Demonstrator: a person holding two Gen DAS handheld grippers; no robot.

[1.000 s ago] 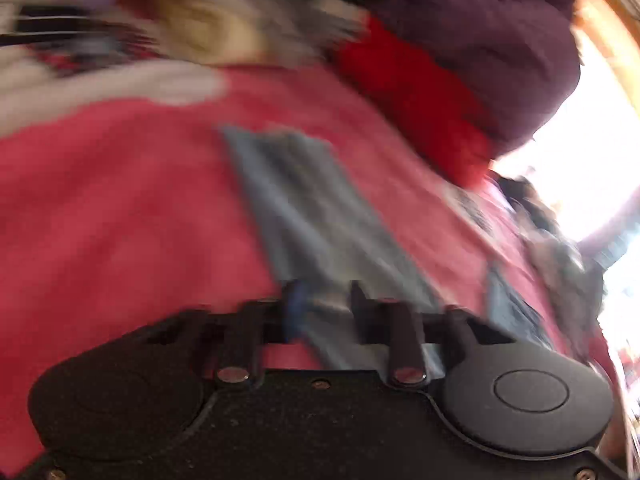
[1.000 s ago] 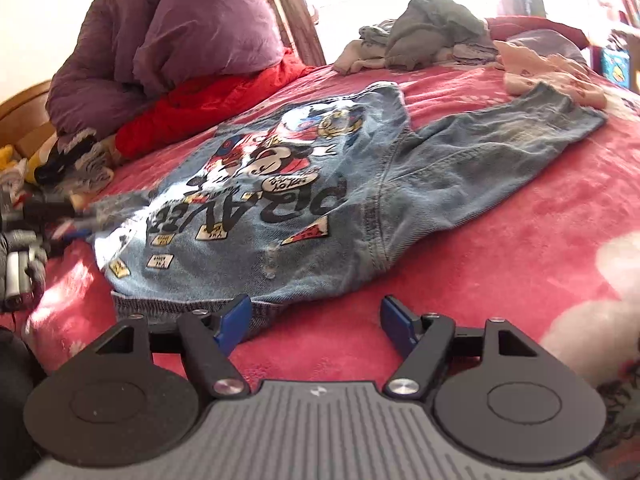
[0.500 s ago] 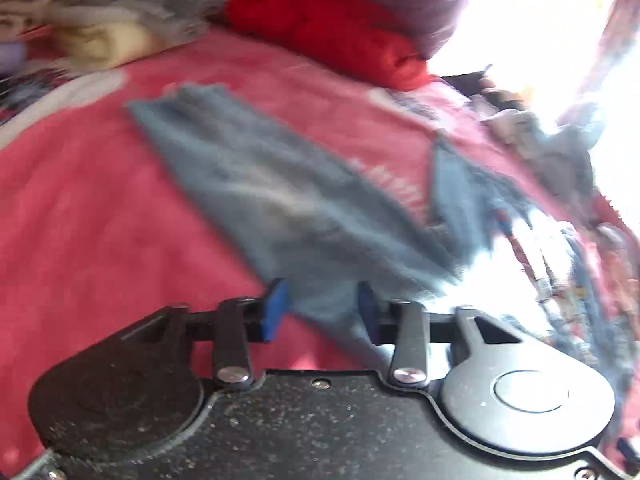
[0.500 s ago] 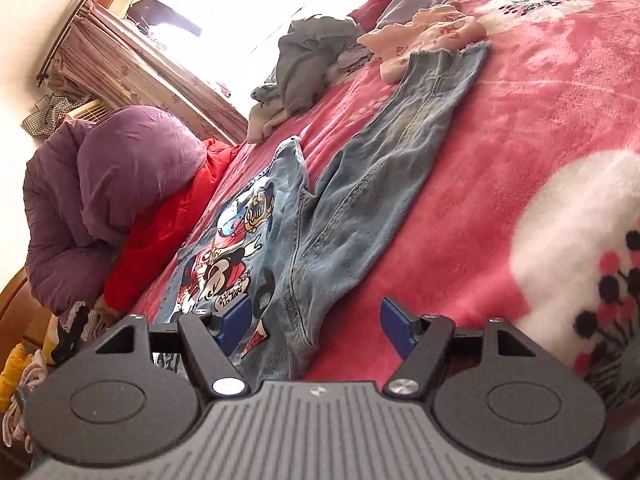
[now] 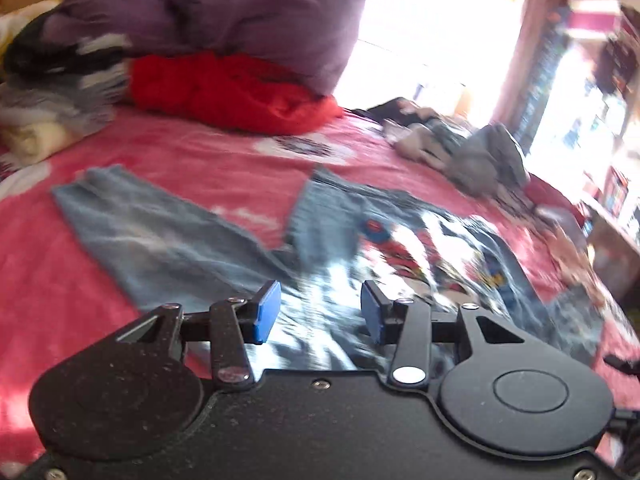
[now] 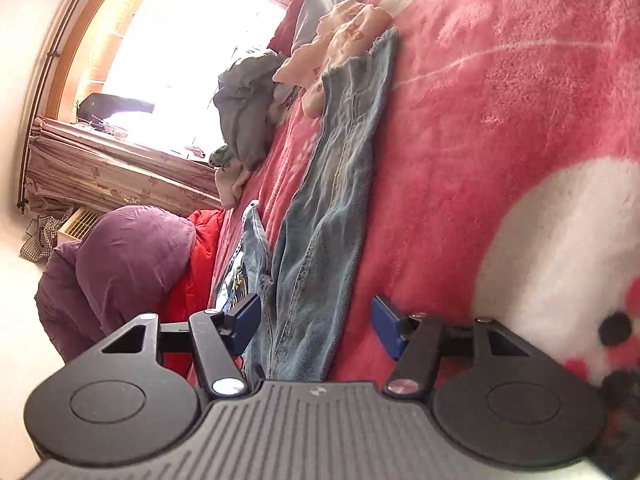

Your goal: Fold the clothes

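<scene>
A denim jacket (image 5: 400, 248) with a cartoon print lies flat on the red blanket (image 5: 200, 168). One sleeve (image 5: 152, 236) stretches out to the left. My left gripper (image 5: 320, 314) hovers over the jacket's body near that sleeve's shoulder. Its jaws are opening and its blue pads press on nothing. In the rolled right wrist view the other sleeve (image 6: 332, 208) runs from the bottom middle up the blanket (image 6: 500, 140). My right gripper (image 6: 316, 324) straddles the sleeve's near end. Its jaws are closing, but the pads stand clear of the cloth.
A purple duvet (image 5: 240, 12) and a red garment (image 5: 232, 92) lie at the head of the bed. A stack of folded clothes (image 5: 48, 92) sits at the far left. A grey clothes pile (image 6: 248, 108) and a pink garment (image 6: 344, 32) lie beyond the sleeve's cuff, near the window.
The left gripper let go of the sleeve, opened and swung right over the jacket's body. The right gripper rolled, shifted along to the other sleeve, and its jaws narrowed a little.
</scene>
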